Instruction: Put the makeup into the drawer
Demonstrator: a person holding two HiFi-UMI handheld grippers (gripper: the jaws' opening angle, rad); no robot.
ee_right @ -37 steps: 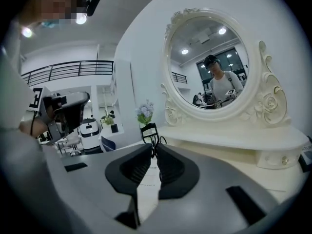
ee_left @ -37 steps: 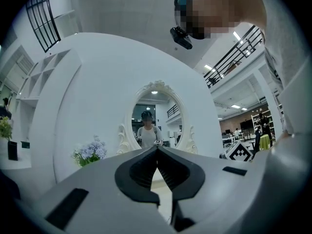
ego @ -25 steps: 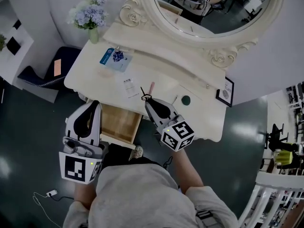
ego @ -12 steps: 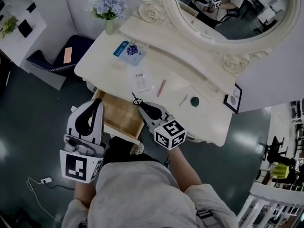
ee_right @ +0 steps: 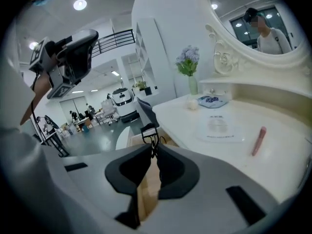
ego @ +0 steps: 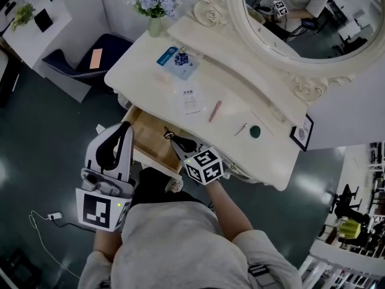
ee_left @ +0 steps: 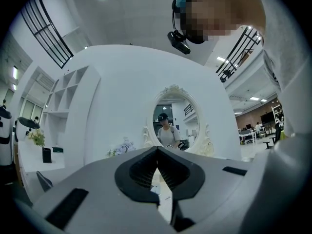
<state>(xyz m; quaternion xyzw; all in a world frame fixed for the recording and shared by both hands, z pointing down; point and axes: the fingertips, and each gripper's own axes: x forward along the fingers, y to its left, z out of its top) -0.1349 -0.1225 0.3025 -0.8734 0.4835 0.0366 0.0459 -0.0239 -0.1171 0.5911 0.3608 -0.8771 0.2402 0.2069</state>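
Note:
A black eyelash curler [ego: 168,132] [ee_right: 149,134] sticks out of my right gripper [ego: 174,139] [ee_right: 154,148], which is shut on its handle and tilts down over the open wooden drawer [ego: 148,140] [ee_right: 146,189]. On the cream vanity top [ego: 144,77] lie a pink tube [ego: 215,111] [ee_right: 258,140], a clear sachet on a paper card [ego: 191,100] [ee_right: 218,128], a thin stick [ego: 240,129] and a small green round item [ego: 255,131]. My left gripper [ego: 124,126] [ee_left: 157,153] hangs left of the drawer, shut with nothing in it.
A blue packet [ego: 179,58] and a vase of flowers [ego: 155,0] stand at the table's far left. An oval mirror [ego: 307,17] rises behind. A small picture frame [ego: 304,132] sits at the right end. A dark chair [ego: 90,59] stands left of the table.
My right gripper has come down and back from above the table top to over the open drawer, still holding the curler. The left gripper has barely shifted.

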